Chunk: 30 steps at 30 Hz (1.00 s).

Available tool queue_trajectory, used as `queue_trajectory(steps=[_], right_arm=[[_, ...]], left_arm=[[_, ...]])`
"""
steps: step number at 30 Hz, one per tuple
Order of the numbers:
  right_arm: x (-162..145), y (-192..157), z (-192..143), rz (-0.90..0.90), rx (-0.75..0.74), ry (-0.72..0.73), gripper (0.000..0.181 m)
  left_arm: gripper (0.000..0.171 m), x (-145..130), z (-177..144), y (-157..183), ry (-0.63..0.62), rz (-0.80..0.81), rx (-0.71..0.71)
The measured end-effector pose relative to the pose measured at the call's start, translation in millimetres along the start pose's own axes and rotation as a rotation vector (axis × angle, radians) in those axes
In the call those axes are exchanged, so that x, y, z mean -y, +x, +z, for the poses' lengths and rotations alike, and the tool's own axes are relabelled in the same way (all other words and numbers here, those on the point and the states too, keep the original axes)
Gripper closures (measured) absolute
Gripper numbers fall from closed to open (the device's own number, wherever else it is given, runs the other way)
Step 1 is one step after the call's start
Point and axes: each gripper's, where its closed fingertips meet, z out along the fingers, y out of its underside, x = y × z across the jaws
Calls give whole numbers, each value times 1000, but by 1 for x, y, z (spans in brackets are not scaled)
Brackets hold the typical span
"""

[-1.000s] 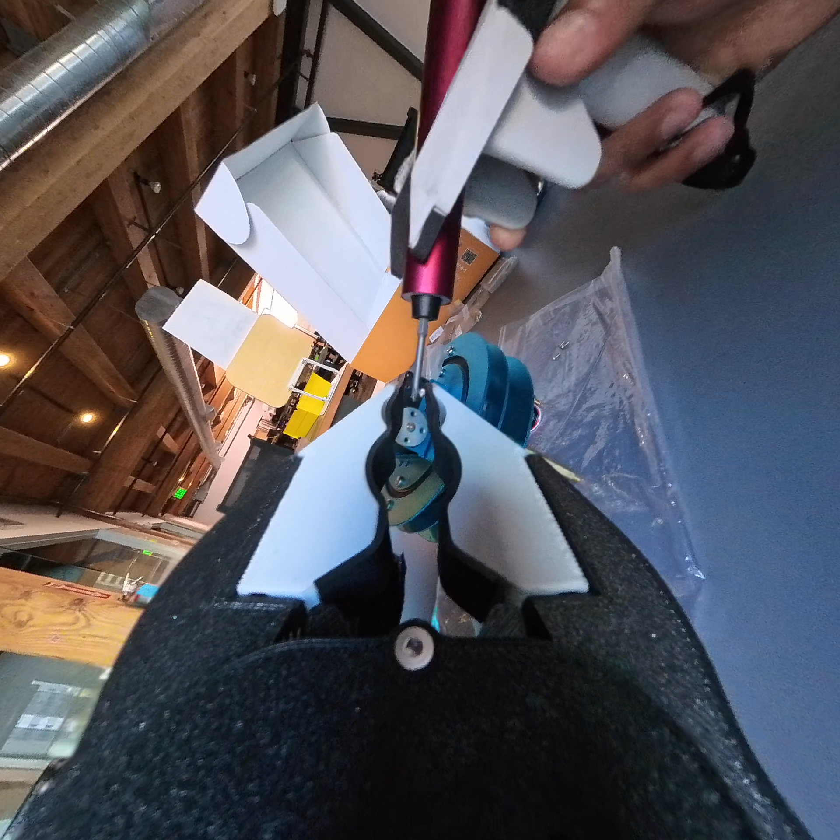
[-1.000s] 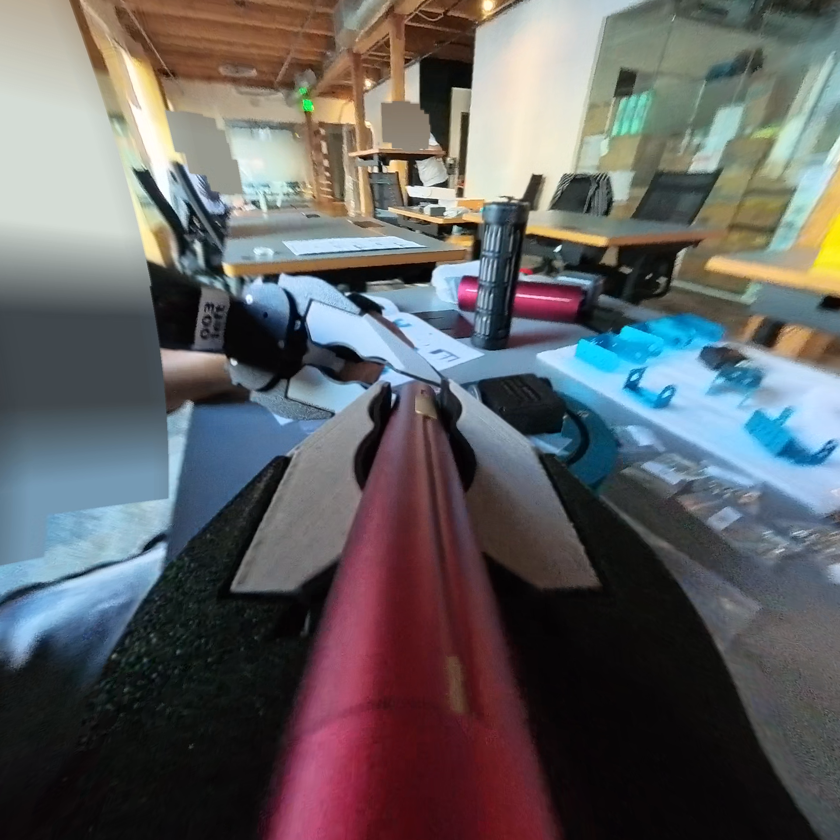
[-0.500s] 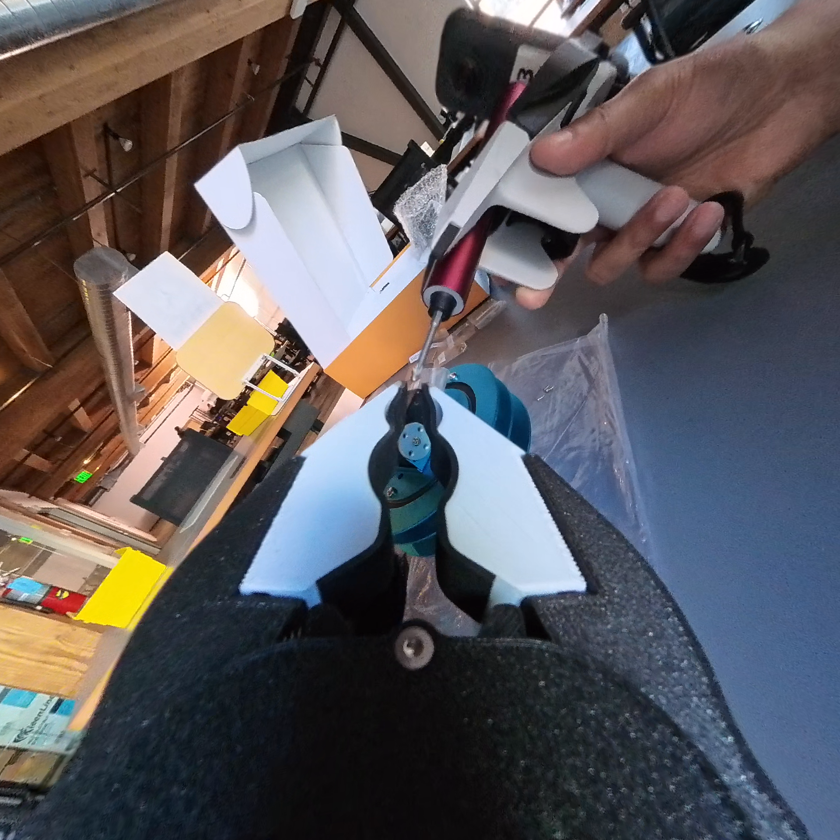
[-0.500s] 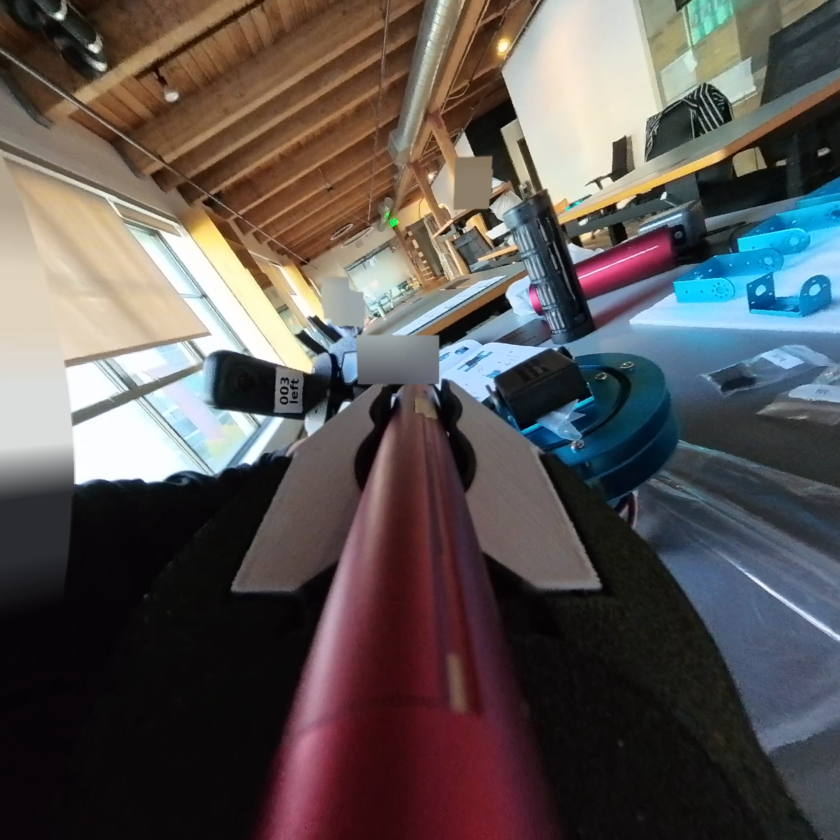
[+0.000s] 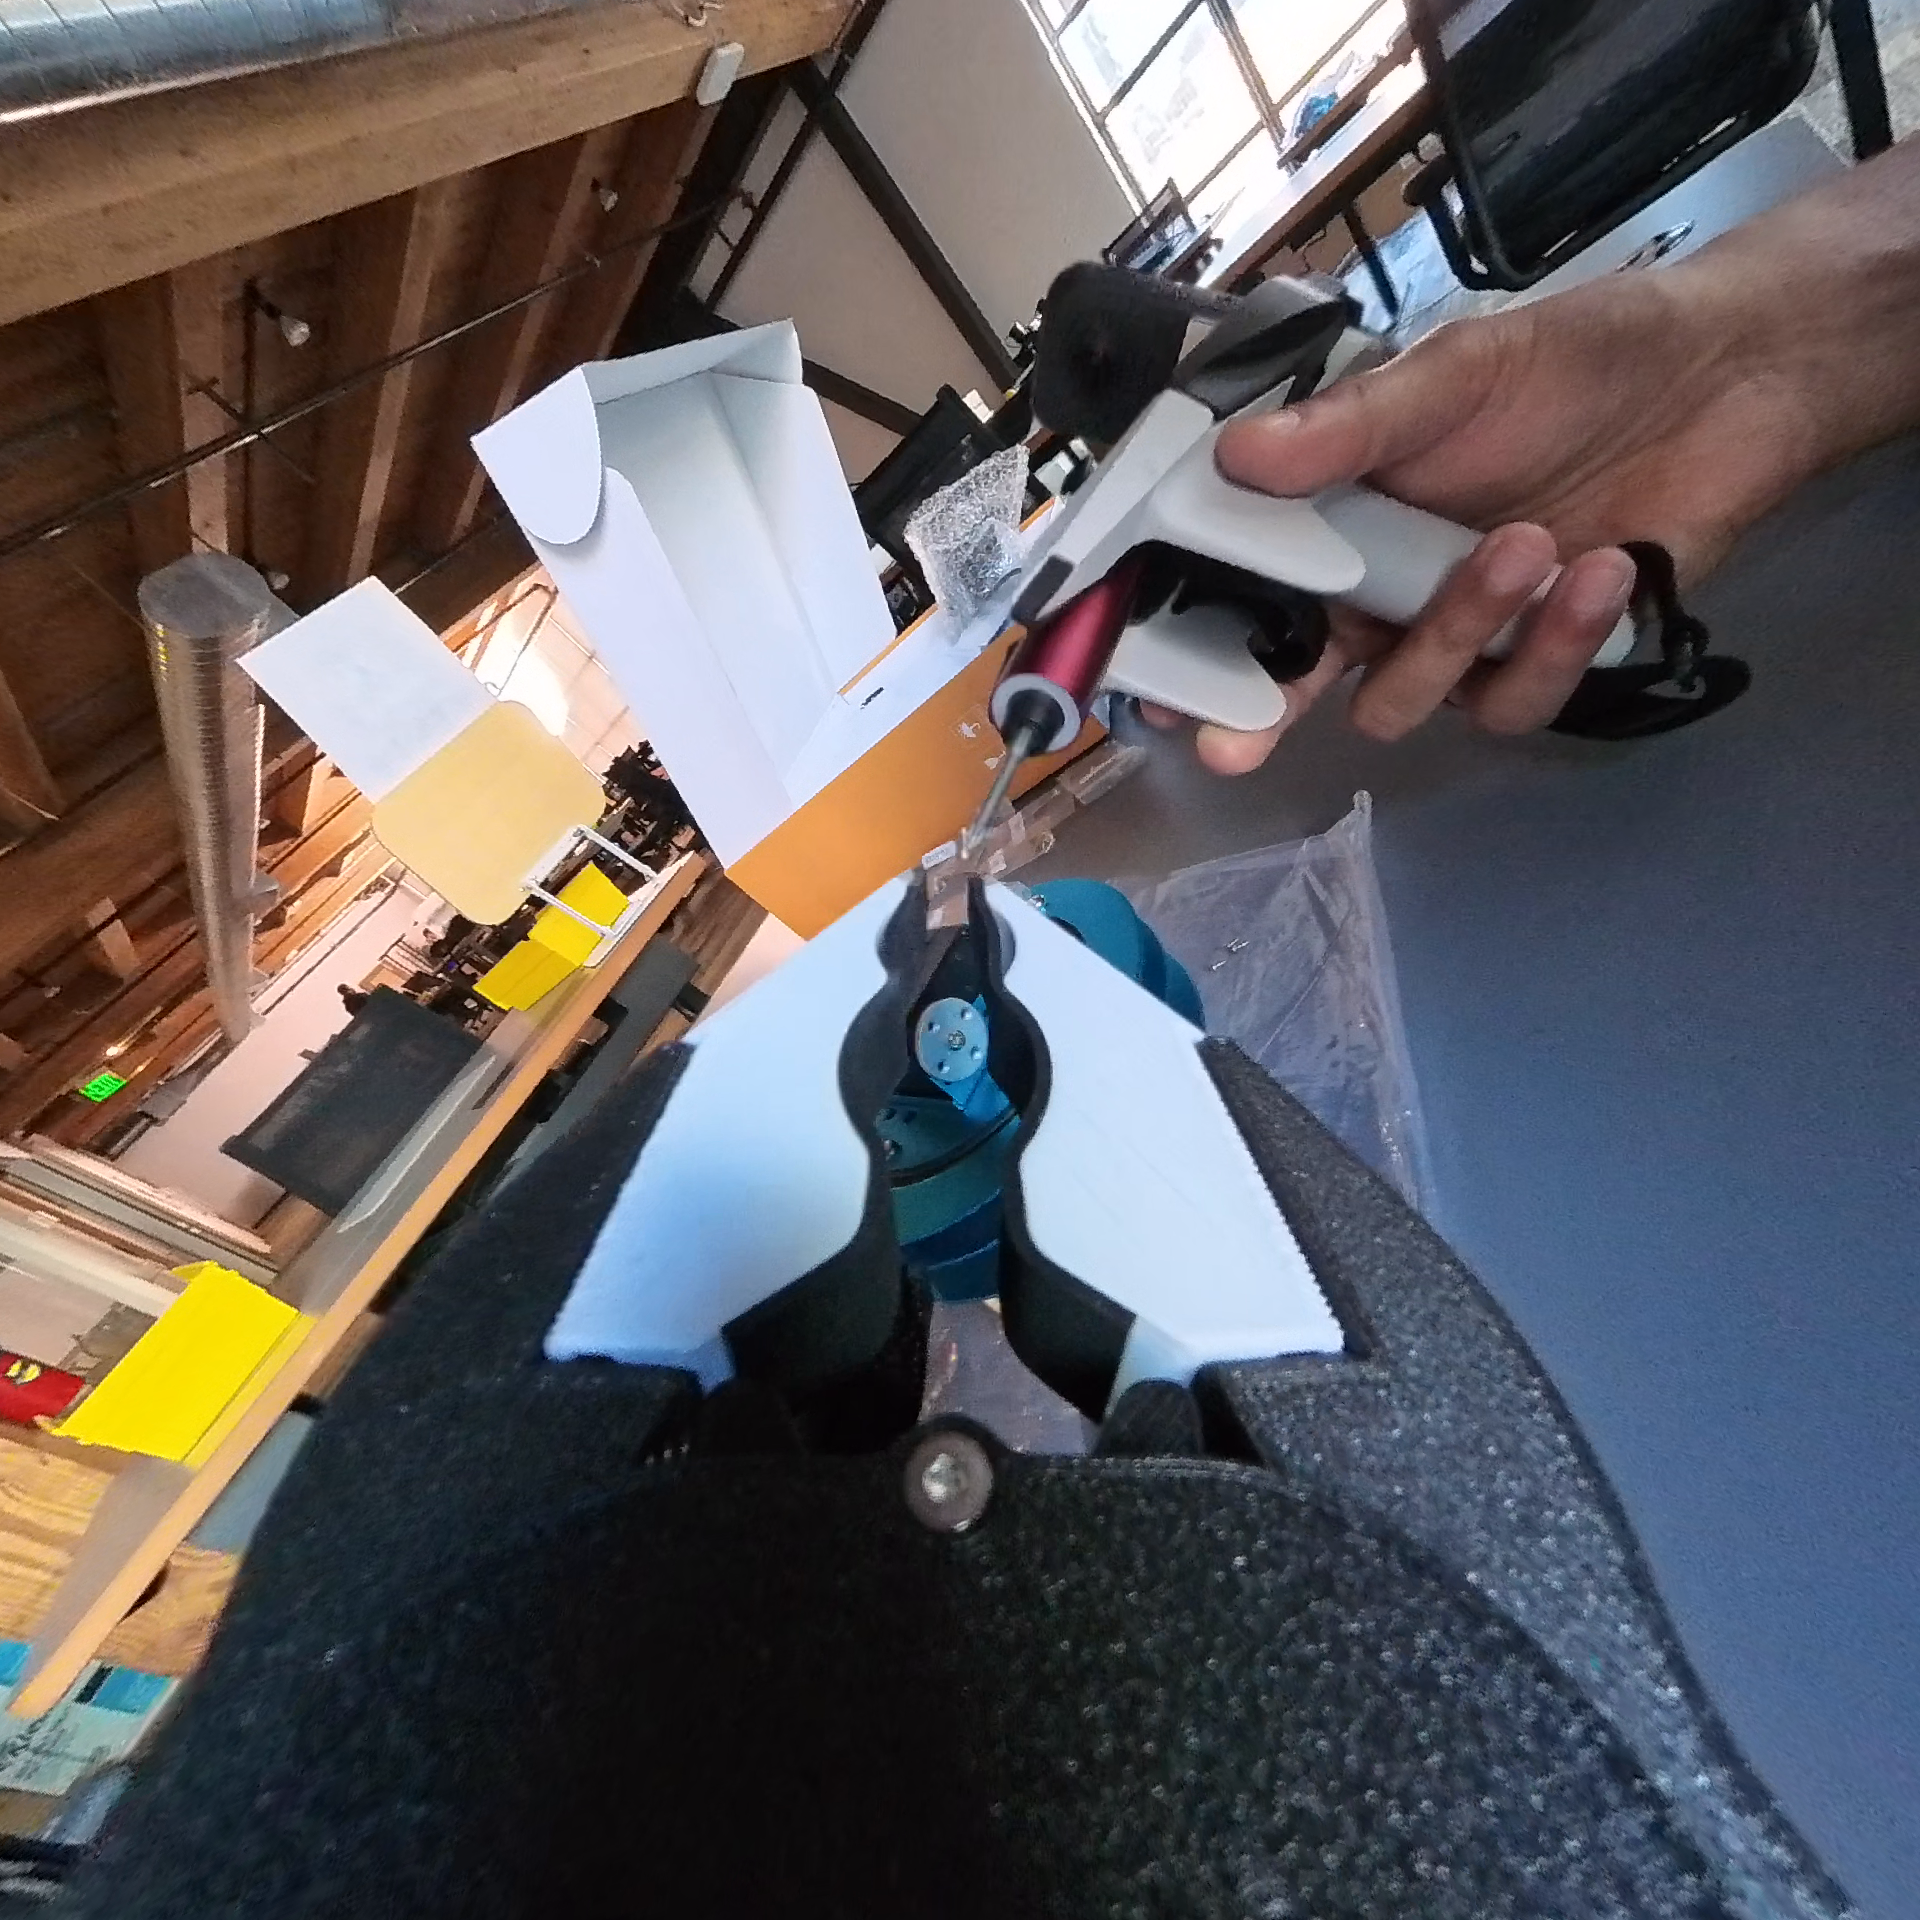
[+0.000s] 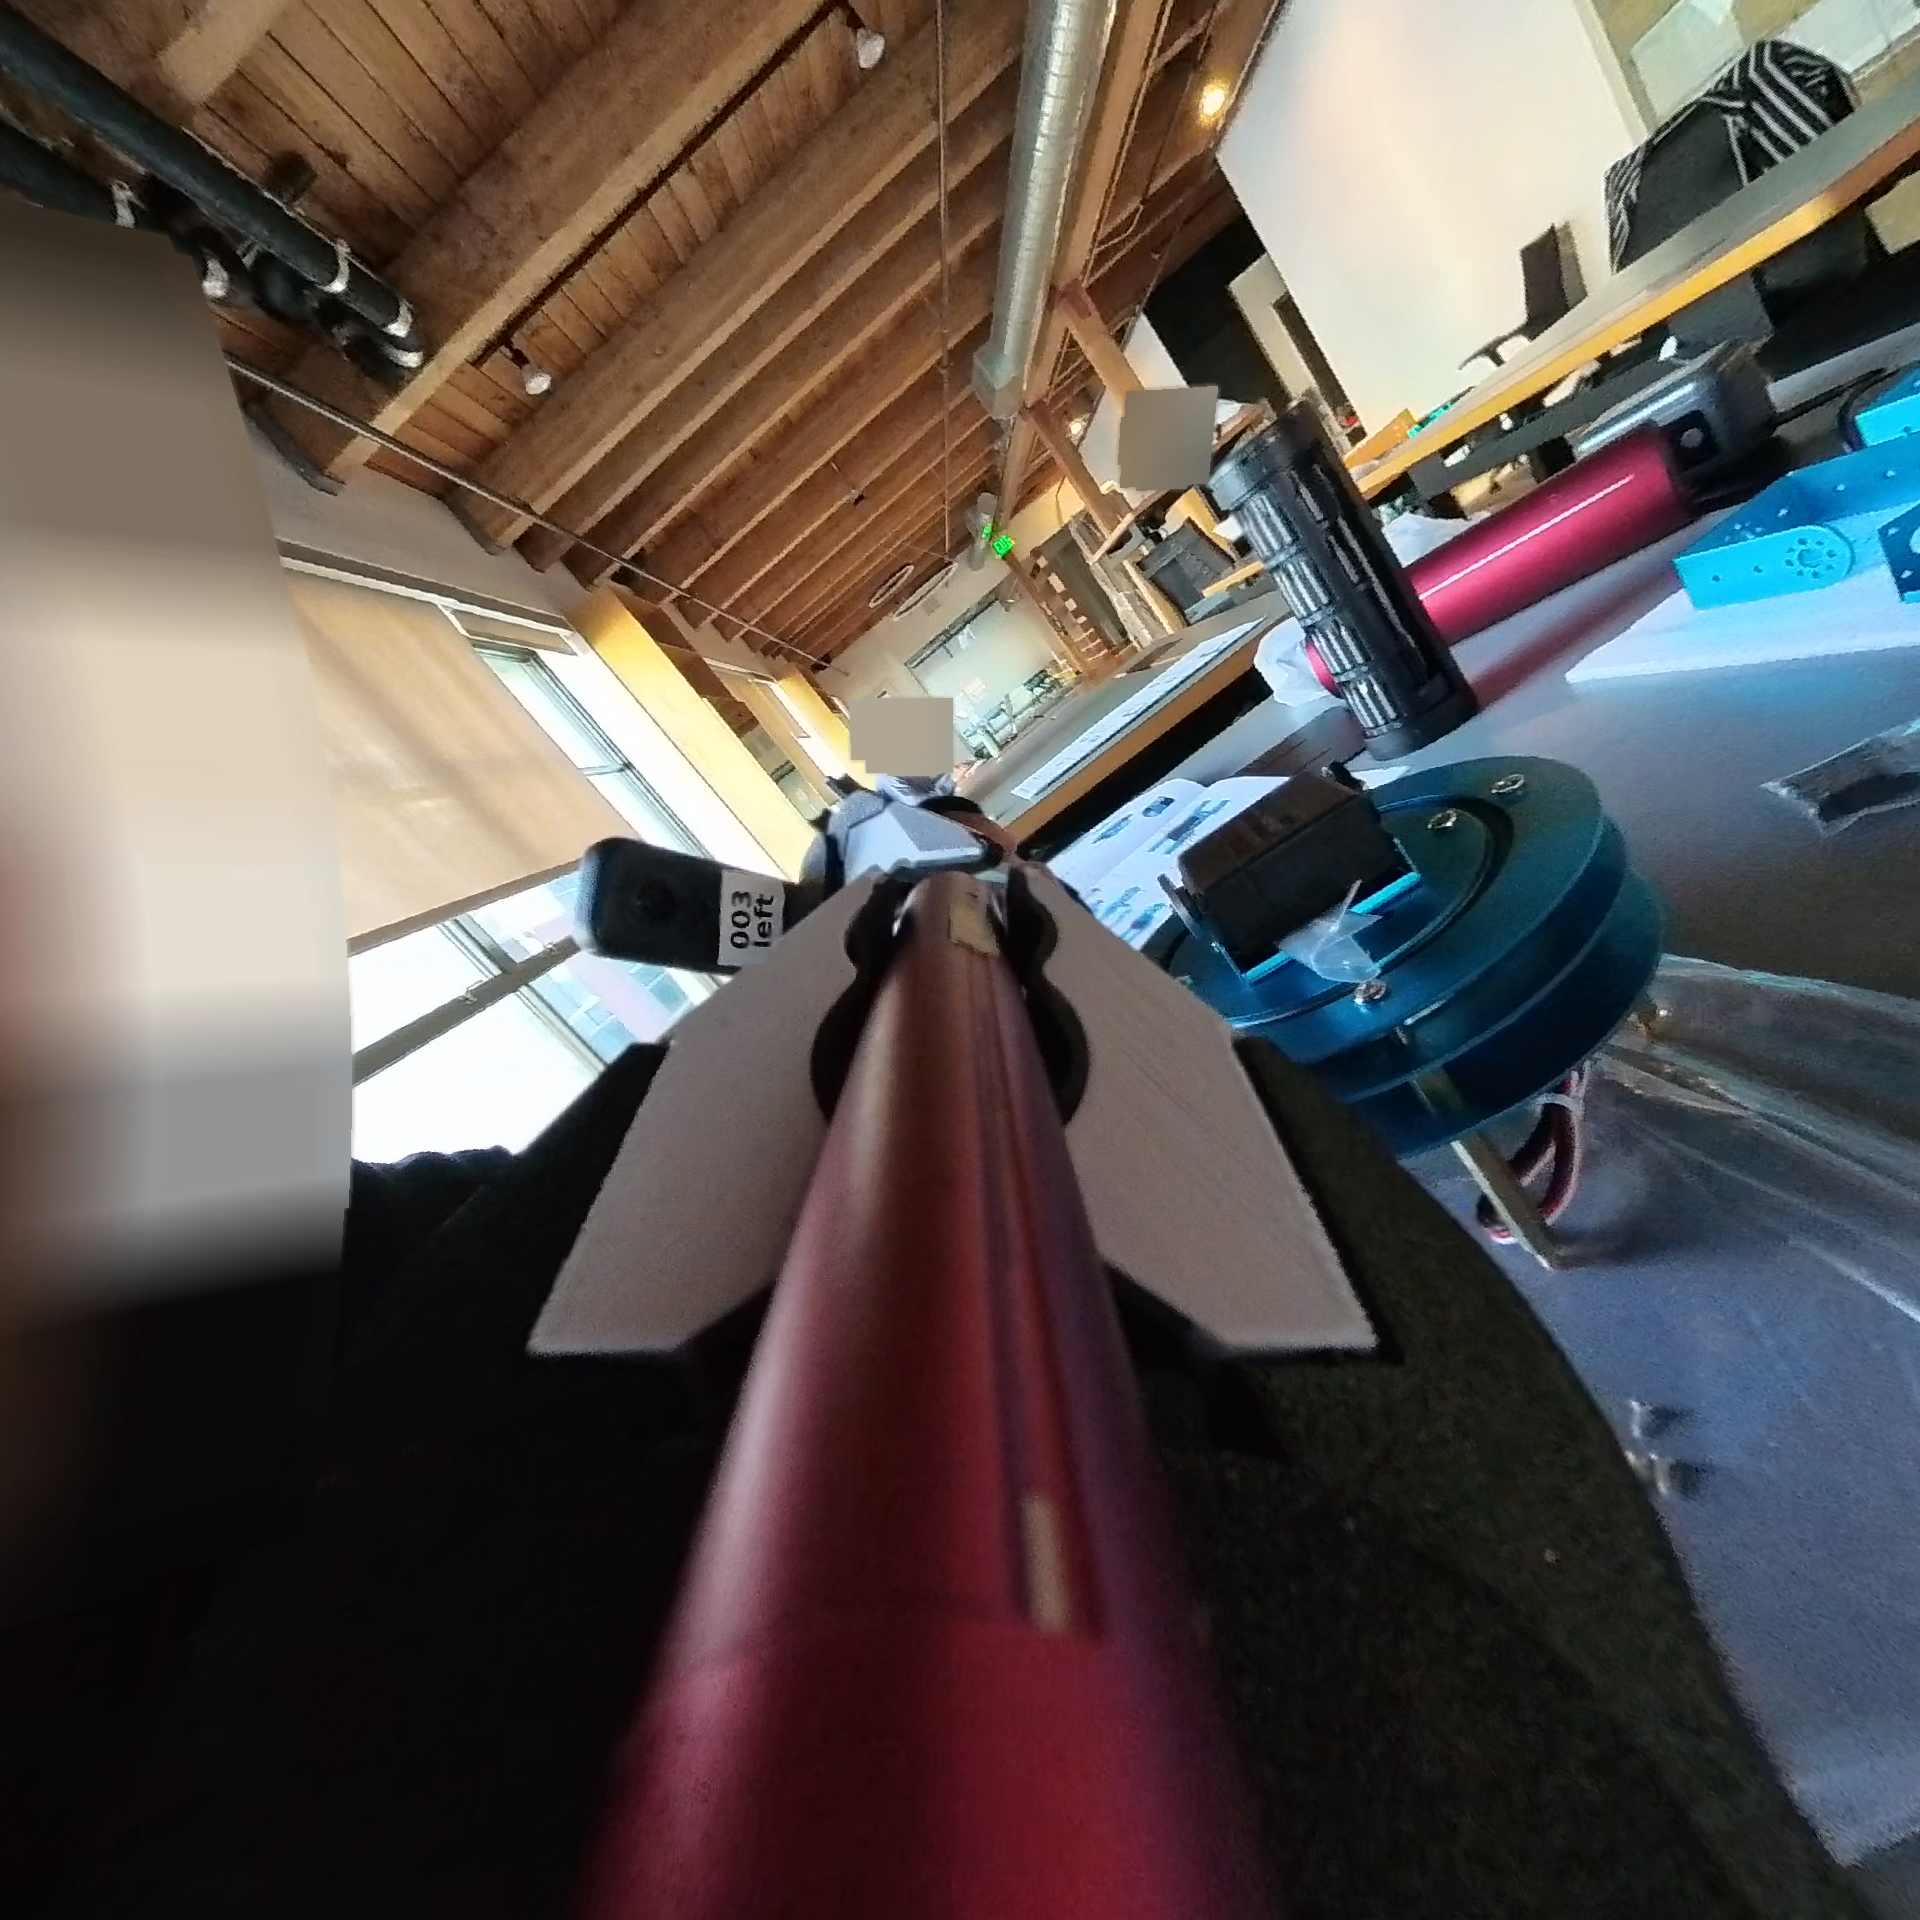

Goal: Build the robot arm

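The left claw [image 5: 951,914] has two white wedge-shaped fingers [image 5: 748,1174] lined in black, set on a rough black speckled body with one silver screw [image 5: 948,1475] at 6 o'clock below the fingers. The right claw [image 6: 951,899] has like pale fingers [image 6: 707,1164] on a black grainy body; seen from the left wrist view it has a white pistol-shaped handle [image 5: 1247,520], a black camera housing at 12 o'clock and a black wrist strap [image 5: 1652,675].

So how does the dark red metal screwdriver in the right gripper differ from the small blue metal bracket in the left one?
The screwdriver is a long slim rod reaching past the right gripper; the bracket is tiny, tucked inside the left gripper. The screwdriver ends in a thin bit, the bracket in a round disc. Both are clamped.
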Motion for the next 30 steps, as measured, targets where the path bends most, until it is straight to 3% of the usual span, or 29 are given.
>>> queue_trajectory(steps=[9,22,30], right_arm=[[2,3,-2,-23,-30,6,160],[-5,-5,4,-357,-144,-66,160],[0,-6,2,-314,-128,-40,159]], left_arm=[[165,2,-1,2,5,15,-10],[169,1,-2,6,-2,36,-30],[171,5,-5,-1,11,-4,-30]])
